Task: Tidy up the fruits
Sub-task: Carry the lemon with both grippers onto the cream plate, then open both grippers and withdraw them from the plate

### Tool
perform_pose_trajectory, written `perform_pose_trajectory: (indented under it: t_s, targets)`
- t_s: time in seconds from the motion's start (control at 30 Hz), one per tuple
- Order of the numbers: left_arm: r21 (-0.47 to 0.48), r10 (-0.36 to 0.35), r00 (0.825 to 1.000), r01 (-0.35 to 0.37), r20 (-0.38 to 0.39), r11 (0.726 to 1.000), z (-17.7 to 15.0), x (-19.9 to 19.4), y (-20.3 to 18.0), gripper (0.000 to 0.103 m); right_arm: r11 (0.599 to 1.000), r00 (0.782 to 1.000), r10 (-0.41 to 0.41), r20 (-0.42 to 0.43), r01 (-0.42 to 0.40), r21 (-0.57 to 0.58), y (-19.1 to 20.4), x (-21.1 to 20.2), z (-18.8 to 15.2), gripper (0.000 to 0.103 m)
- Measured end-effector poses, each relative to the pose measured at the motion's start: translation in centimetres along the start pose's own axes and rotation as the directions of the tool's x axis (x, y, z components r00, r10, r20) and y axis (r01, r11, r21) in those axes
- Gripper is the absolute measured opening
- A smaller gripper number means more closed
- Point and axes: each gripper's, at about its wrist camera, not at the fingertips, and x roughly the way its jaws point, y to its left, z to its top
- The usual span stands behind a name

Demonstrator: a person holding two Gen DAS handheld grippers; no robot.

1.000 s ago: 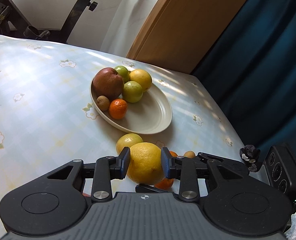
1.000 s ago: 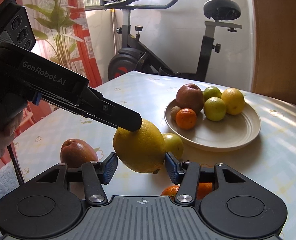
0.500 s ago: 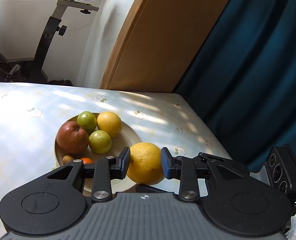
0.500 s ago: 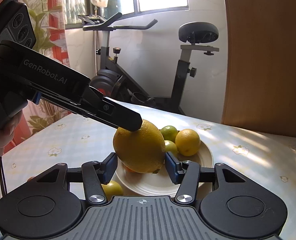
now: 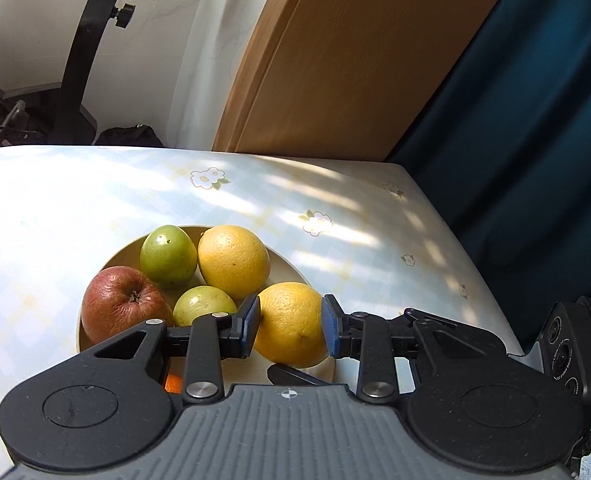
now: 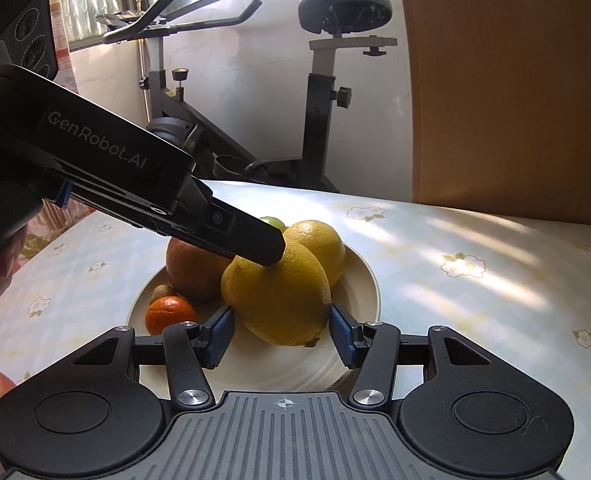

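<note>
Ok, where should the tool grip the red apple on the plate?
Grip the apple across its widest middle, coming down from above: its stem dimple faces up, so the flanks are round and even. Likely close the tool front to back, since a green fruit sits against its right.

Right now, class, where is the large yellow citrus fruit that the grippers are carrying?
The large yellow citrus fruit is clamped in the left gripper, above the near part of the cream plate, beside the yellow orange; the right gripper flanks it.
</note>
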Motion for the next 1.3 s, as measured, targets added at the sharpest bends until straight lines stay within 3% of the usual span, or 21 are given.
perform_pose_trajectory:
  t_s: [0.3, 0.43, 0.7, 0.83, 1.0, 1.3]
  targets:
    - [-0.018, 0.020, 0.999, -0.020, -0.037, 1.000, 0.9, 2.6, 0.5, 0.034, 0.999, 0.998, -0.044, -0.047, 0.044, -0.014, -0.5, 2.3, -0.4, 0.048]
    - [-0.040, 0.023, 1.000, -0.024, -0.019, 0.999, 1.1, 2.5, 1.0, 0.034, 0.998, 0.997, -0.062, -0.056, 0.061, -0.027, -0.4, 2.9, -0.3, 0.049]
    - [-0.052, 0.032, 0.999, -0.030, 0.030, 0.998, 1.2, 0.3, 1.8, 0.034, 0.993, 0.992, -0.099, -0.076, 0.094, -0.072, 0.3, 3.0, 0.0, 0.049]
    - [-0.043, 0.039, 0.998, -0.037, 0.048, 0.998, 0.9, -0.9, 1.9, 0.034, 0.989, 0.990, -0.123, -0.064, 0.117, -0.096, 0.8, 2.3, 0.2, 0.057]
    - [-0.034, 0.047, 0.997, -0.044, 0.066, 0.998, 0.4, -2.4, 1.6, 0.034, 0.976, 0.983, -0.179, -0.051, 0.170, -0.139, 1.5, 1.4, 0.6, 0.057]
    - [0.008, 0.105, 0.989, -0.107, 0.102, 0.994, -2.4, -6.2, 2.1, 0.034, 0.990, 0.990, -0.141, 0.012, 0.141, -0.020, 2.0, -2.4, 0.4, 0.057]
